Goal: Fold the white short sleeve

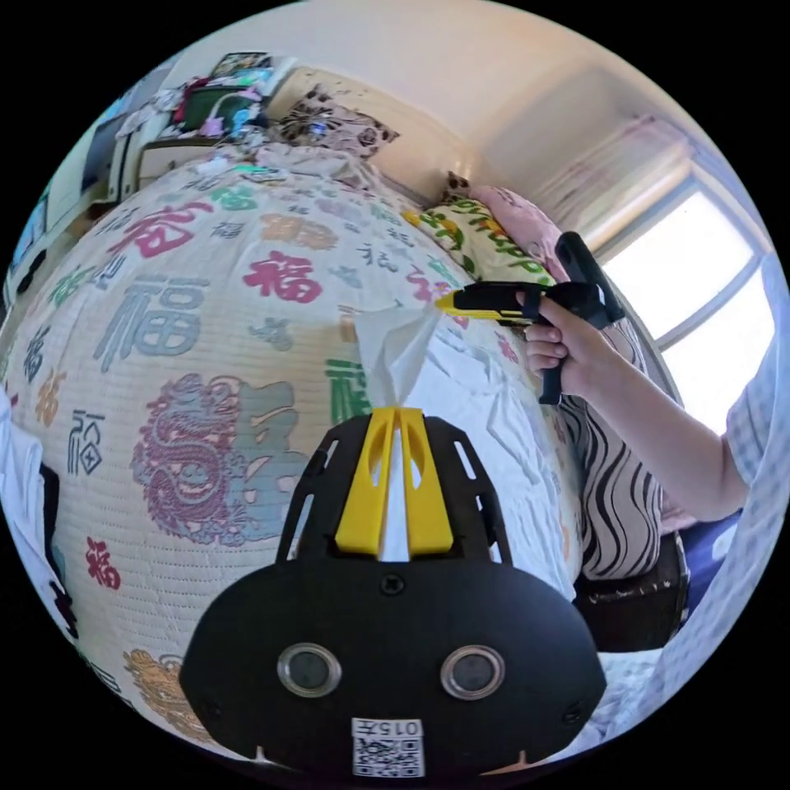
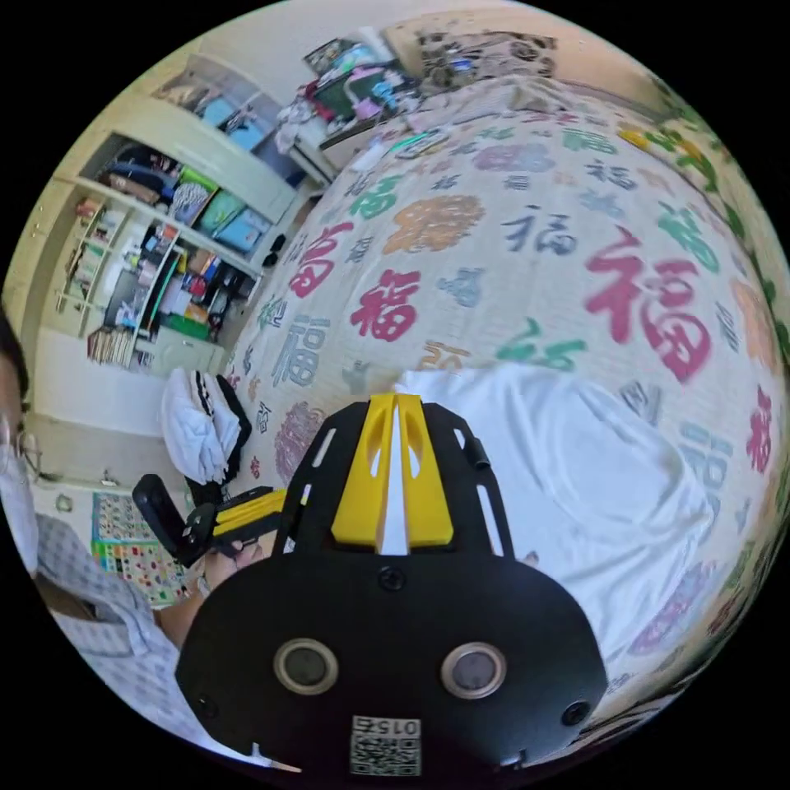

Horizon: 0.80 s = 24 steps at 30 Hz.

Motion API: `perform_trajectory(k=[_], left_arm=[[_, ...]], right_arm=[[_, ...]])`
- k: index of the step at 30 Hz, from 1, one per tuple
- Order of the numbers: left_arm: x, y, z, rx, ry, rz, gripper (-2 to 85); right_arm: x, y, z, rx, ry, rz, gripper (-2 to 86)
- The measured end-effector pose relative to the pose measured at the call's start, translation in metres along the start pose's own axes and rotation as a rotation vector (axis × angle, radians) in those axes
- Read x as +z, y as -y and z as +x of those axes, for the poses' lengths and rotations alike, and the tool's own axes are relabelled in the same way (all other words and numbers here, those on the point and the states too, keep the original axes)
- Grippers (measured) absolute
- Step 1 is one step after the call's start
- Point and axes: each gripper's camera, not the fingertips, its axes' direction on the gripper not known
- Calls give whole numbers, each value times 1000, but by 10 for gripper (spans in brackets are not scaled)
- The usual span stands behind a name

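The white short sleeve shirt lies on a bed with a printed cover. In the left gripper view my left gripper is shut on a pinched-up edge of the shirt, white cloth showing between its yellow jaws. The right gripper, held in a hand, grips the same raised edge farther off. In the right gripper view my right gripper is shut on white cloth, and the shirt spreads out to the right of it. The left gripper shows at the lower left in a hand.
Pillows and a floral quilt lie along the bed's far side, a striped cloth beside the person's arm. Shelves full of items stand past the bed. Another white and black garment sits at the bed's edge. A bright window is behind.
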Motion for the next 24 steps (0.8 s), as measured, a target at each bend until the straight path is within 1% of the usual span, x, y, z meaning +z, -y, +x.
perform_trajectory(k=[3,5,8,10,13,15,18,20,24], left_arm=[[14,-5,33,107,-48,-55,-4],[40,-15,54,158,-90,-142,1],[63,-27,67,164,-124,-237,13],[62,-28,73,171,-119,-229,21],[64,-24,81,204,-32,-216,41],[73,-20,85,222,-6,-235,45],[98,-17,93,279,33,-292,19],[115,-23,101,343,76,-364,-2],[109,-29,113,403,92,-360,-7]], right_arm=[[-32,-38,34,103,-4,27,3],[-34,-66,56,171,-65,-19,9],[-26,-90,74,241,-143,-97,30],[-27,-97,78,271,-210,-100,42],[-31,-98,65,196,-244,-39,53],[-24,-93,54,127,-248,-47,58],[-3,-81,39,20,-293,-104,47],[20,-78,38,6,-438,-211,7],[20,-82,39,-42,-442,-211,-7]])
